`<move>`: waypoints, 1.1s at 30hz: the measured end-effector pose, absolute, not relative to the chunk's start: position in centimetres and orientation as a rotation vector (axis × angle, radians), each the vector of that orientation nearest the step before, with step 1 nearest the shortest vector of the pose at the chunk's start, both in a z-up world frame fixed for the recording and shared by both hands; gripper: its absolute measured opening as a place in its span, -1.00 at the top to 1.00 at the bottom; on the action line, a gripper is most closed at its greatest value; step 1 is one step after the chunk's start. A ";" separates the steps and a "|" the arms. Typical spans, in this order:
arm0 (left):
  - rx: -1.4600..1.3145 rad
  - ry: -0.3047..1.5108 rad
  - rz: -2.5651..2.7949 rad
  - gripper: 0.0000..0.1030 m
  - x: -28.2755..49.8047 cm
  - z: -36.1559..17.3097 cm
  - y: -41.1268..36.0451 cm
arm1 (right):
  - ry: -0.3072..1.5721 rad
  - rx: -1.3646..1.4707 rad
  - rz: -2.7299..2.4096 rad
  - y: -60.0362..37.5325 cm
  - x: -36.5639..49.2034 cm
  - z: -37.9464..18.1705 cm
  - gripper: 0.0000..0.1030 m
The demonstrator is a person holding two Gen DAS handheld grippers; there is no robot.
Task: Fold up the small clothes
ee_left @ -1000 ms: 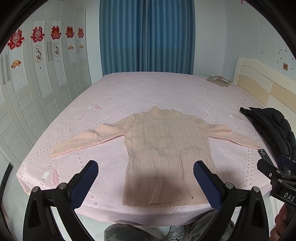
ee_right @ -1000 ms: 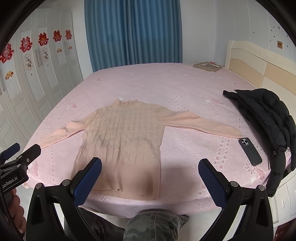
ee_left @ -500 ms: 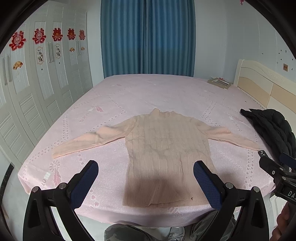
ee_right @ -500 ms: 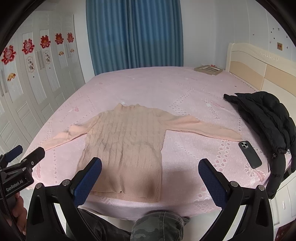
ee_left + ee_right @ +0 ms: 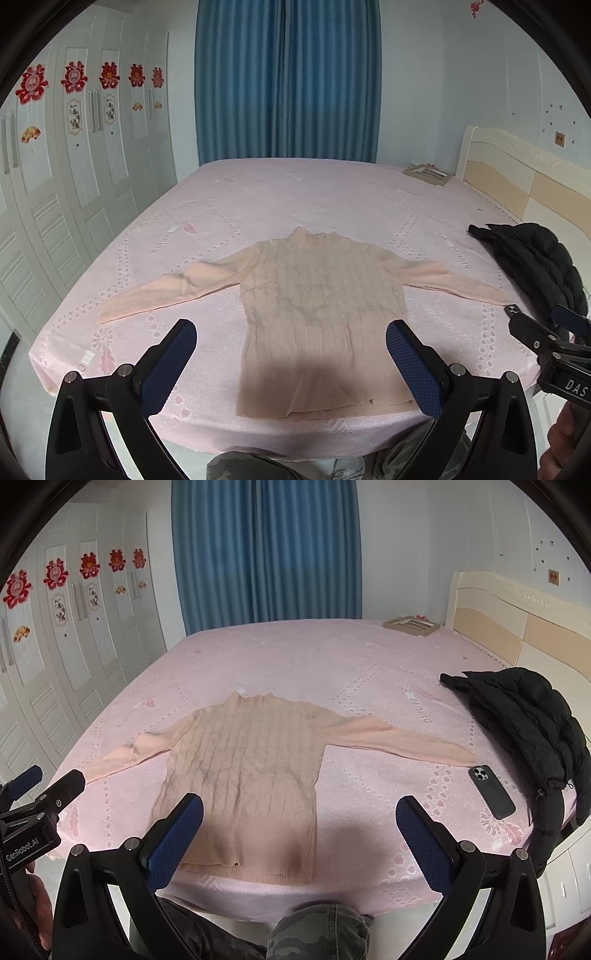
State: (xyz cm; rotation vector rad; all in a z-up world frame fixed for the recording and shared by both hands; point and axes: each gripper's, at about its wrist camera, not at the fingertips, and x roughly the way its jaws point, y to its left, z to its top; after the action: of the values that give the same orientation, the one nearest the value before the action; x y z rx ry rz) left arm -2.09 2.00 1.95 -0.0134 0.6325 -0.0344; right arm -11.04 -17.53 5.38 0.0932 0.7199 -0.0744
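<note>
Pale-pink cable-knit sweater (image 5: 317, 317) lying flat, sleeves outstretched, hem toward both hovering grippers: left gripper (image 5: 291, 363) centred over hem, right gripper (image 5: 299, 843) offset rightward, both jaws spread.

Both wrist views face the bed (image 5: 295, 192) from its foot.

Left tongs (image 5: 40, 812) body: I read "GenRobot.AI".
Right tongs (image 5: 546, 332) body: I read "DAS", cut off.
Bed sheet (image 5: 369, 657): I read "strong".
</note>
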 end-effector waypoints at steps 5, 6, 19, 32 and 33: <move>-0.017 0.626 -0.024 -1.00 -1.9 2.0 1.9 | 0.707 0.096 -0.078 -17.7 -11.0 5.9 -0.98; -0.016 0.625 -0.023 -1.00 -1.8 2.0 1.9 | 0.706 0.097 -0.078 -17.8 -11.0 5.9 -0.98; -0.029 0.637 -0.005 -1.00 -1.3 1.9 3.0 | 0.699 0.078 -0.069 -16.7 -10.7 5.8 -0.98; -0.028 0.645 -0.010 -1.00 -0.3 1.3 5.2 | 0.711 0.079 -0.015 -15.1 -9.7 5.3 -0.92; -0.037 0.649 -0.005 -1.00 0.0 1.0 5.5 | 0.710 0.074 -0.007 -14.9 -9.6 5.2 -0.92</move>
State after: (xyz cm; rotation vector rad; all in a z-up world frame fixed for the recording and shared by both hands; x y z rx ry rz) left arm -0.01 5.54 1.03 -0.0373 0.6491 -0.0055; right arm -9.64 -14.94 5.25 0.0741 0.7098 -0.0069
